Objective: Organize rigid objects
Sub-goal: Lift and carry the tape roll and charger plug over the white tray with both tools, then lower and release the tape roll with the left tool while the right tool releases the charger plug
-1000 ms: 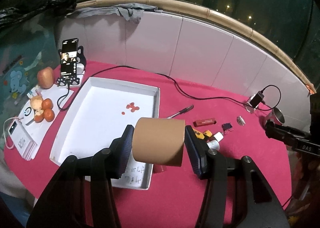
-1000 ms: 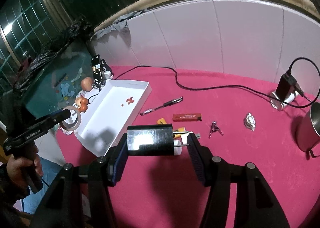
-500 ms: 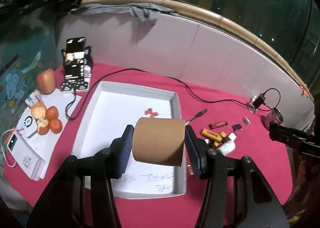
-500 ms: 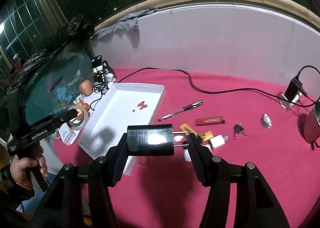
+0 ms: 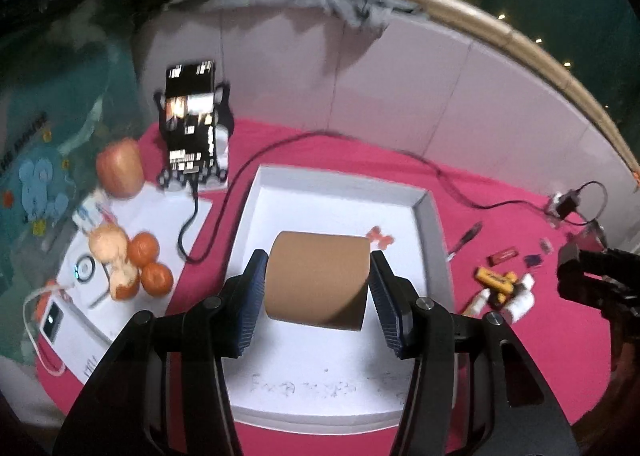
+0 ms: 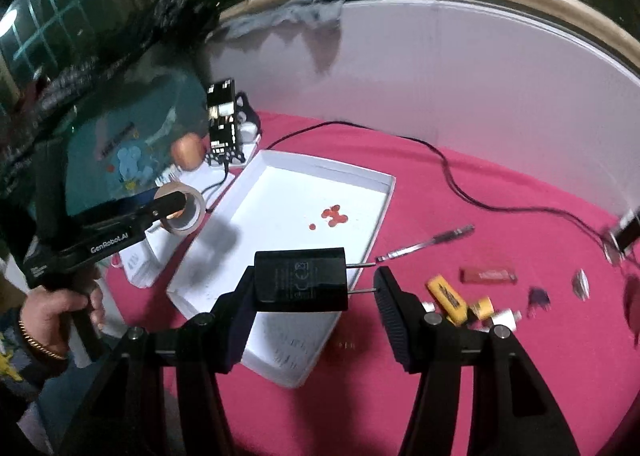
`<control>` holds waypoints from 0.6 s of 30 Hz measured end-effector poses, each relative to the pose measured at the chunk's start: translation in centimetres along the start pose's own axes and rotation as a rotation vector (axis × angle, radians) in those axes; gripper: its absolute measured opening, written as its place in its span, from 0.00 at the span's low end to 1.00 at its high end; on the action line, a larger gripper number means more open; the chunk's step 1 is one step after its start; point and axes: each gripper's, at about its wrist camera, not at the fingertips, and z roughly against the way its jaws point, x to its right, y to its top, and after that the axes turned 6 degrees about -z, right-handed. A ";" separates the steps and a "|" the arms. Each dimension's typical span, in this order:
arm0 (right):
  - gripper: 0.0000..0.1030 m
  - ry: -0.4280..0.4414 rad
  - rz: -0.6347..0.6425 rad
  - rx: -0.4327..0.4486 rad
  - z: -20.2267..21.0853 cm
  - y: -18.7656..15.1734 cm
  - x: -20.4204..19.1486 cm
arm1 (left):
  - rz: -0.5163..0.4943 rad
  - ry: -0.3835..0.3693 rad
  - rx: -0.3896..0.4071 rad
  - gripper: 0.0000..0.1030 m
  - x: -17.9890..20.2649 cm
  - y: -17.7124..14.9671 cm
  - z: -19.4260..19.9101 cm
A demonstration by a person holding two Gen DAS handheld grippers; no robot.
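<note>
My left gripper [image 5: 316, 296] is shut on a brown tape roll [image 5: 316, 276], held over the middle of the white tray [image 5: 340, 186]. The right wrist view shows that gripper [image 6: 168, 212] and its tape roll [image 6: 188, 212] at the tray's left edge, with a hand [image 6: 60, 308] on the handle. My right gripper [image 6: 316, 286] is shut on a black charger plug [image 6: 300, 280]; its prongs press the right finger. The charger hangs over the near right edge of the tray [image 6: 320, 168]. Small red pieces [image 6: 334, 214] lie inside the tray.
On the pink cloth right of the tray lie a pen [image 6: 428, 246], a red lighter [image 6: 488, 275], yellow items [image 6: 448, 294] and small clips. A phone on a stand [image 5: 192, 128], an apple [image 5: 120, 168], oranges [image 5: 150, 264] and a black cable [image 6: 460, 184] sit around it. A white wall backs the table.
Both grippers have moved left toward the tray, each keeping its object. The tape roll now hangs over the tray's middle and the charger over its near right edge.
</note>
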 end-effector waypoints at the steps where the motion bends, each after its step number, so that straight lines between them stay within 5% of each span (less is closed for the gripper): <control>1: 0.56 0.000 0.003 -0.015 -0.8 0.2 -0.1 | 0.019 -0.005 -0.020 0.49 0.0 -0.2 -0.6; 18: 0.56 -0.072 0.184 -0.235 -14.5 1.2 -1.6 | 0.089 0.047 -0.241 0.49 -1.0 -3.6 -8.4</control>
